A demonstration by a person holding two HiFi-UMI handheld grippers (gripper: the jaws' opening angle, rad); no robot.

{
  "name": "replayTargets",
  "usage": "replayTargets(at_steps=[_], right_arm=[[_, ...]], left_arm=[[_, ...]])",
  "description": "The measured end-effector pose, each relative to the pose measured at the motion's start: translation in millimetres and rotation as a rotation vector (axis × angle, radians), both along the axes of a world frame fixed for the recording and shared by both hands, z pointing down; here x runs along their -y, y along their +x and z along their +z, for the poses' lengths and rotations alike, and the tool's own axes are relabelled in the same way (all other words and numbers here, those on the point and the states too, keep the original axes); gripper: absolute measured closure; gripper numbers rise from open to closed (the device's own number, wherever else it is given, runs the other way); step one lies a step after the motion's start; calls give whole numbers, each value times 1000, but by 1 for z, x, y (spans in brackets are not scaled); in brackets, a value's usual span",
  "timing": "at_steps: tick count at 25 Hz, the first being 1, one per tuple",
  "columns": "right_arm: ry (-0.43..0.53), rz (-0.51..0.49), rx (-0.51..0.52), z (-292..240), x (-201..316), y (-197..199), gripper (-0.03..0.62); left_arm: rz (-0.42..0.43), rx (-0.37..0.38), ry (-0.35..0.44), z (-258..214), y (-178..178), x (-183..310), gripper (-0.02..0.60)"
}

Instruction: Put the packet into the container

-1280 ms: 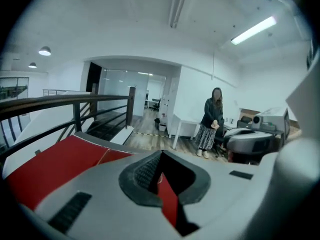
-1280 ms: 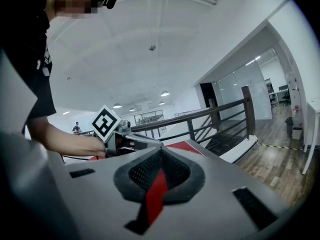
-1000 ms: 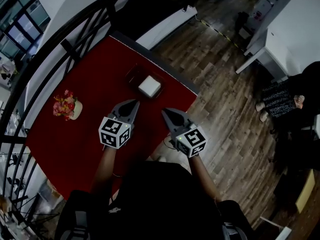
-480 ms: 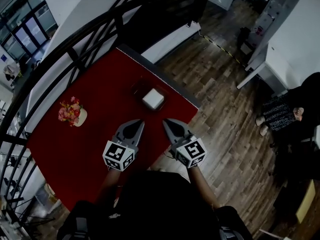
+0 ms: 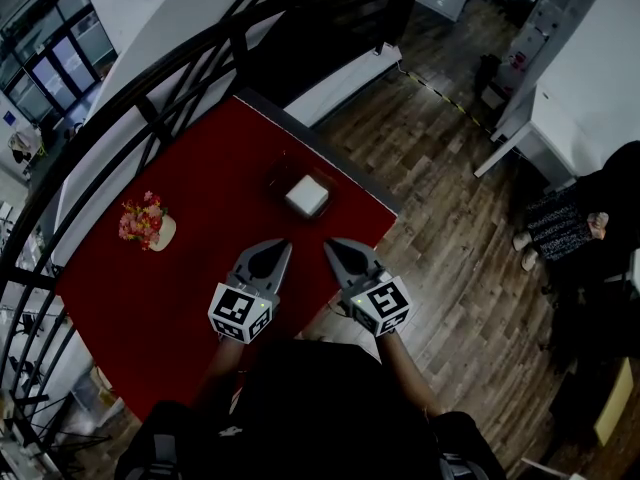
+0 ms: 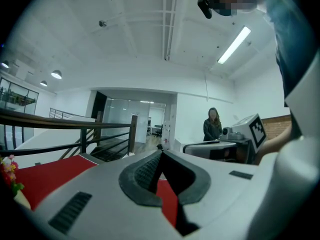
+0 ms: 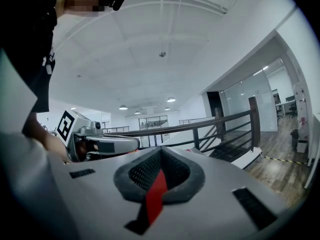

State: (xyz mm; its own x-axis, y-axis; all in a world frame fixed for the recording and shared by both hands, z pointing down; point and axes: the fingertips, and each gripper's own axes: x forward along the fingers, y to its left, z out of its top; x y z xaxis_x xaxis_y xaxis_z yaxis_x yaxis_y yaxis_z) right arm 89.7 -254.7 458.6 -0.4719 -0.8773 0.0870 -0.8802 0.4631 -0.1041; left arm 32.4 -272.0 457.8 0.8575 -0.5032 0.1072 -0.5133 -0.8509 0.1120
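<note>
My left gripper (image 5: 281,248) and right gripper (image 5: 329,245) are both pressed together and hold nothing. Each is a smooth grey shell with ribbed dark rubber pads (image 6: 146,173). The white, square packet (image 5: 307,197) lies inside the dark, shallow container (image 5: 279,176) on the red desk (image 5: 200,183), apart from both tips and with nothing between. A small pot of flowers (image 5: 146,225) stands well to the left, and a black railing (image 5: 180,68) curves beyond the desk. Since a second ago both grippers have drawn back from the container.
</note>
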Motion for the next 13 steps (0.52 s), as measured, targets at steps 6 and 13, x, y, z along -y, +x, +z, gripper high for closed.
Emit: replayTargets(at_steps=[6,13], right_arm=[[-1,-5,1,-2,-5,-2,574],[-3,-4,8,-4,-11,0,574]], left_arm=[[11,0,-4,-2,1,-7,572],[20,3,-13,1,5,-15,572]])
